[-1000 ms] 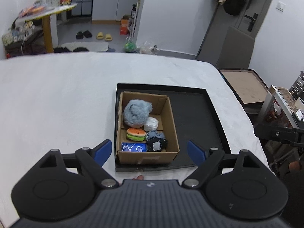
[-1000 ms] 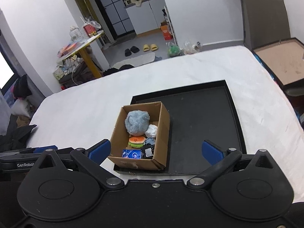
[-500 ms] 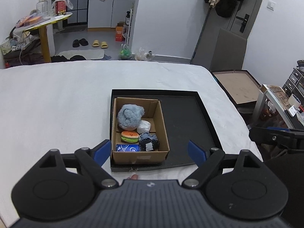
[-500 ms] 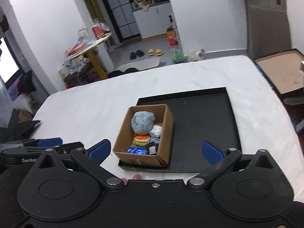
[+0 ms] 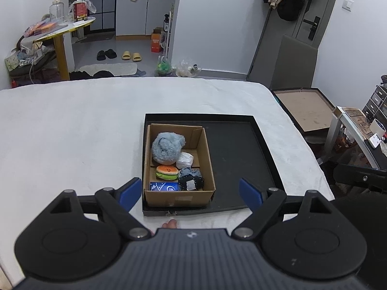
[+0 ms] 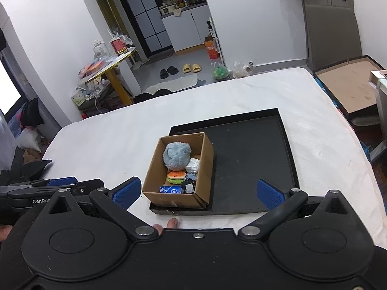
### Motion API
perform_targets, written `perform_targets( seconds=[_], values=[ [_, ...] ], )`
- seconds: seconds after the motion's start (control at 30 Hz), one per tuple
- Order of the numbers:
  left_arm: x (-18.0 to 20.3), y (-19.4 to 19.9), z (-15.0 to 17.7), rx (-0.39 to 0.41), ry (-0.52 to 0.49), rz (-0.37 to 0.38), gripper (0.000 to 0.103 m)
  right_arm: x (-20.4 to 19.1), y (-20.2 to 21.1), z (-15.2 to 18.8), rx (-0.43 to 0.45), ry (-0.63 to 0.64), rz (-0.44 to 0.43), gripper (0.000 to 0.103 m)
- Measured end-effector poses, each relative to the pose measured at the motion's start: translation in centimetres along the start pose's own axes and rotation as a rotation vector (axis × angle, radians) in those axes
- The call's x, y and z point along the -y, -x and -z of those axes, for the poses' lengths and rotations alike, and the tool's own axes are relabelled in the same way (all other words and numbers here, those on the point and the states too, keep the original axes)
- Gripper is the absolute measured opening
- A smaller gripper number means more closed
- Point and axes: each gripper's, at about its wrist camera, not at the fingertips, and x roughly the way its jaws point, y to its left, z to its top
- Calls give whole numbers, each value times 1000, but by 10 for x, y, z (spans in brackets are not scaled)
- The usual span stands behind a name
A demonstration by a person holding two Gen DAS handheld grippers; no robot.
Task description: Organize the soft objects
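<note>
A cardboard box (image 5: 205, 149) (image 6: 205, 154) stands in the left part of a black tray (image 5: 241, 149) (image 6: 254, 149) on the white-covered surface. Inside lie a fluffy grey-blue plush (image 5: 167, 148) (image 6: 177, 155), a white soft lump (image 5: 184, 160) (image 6: 193, 165), a burger plush (image 5: 167, 172) (image 6: 176, 177), a dark patterned plush (image 5: 191, 179) (image 6: 189, 185) and a blue packet (image 5: 164, 186) (image 6: 170, 189). My left gripper (image 5: 191, 192) hangs open above the box's near edge, holding nothing. My right gripper (image 6: 198, 191) is open too, nothing between its fingers, well above the tray's near edge.
The tray's right half holds nothing. The white surface (image 5: 72, 130) spreads wide to the left. A brown flat box (image 5: 304, 108) and a shelf with drawers (image 5: 372, 130) sit off the right edge. A yellow-legged side table (image 5: 60, 31) and slippers (image 5: 131, 55) are beyond.
Both grippers have drawn back and up from the box, which now looks smaller and farther. Their jaws stay as wide as before. The box's contents have not moved.
</note>
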Motion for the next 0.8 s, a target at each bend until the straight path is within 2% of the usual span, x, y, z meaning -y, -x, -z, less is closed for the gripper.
perform_targets(
  seconds=[0.33,0.8],
  values=[
    [6,-3,2,-5,0,12,86,8,6,1,3,7,29,103],
    [7,-4,4,2,2,14,86,10,7,2,-1,-3,25,103]
  ],
)
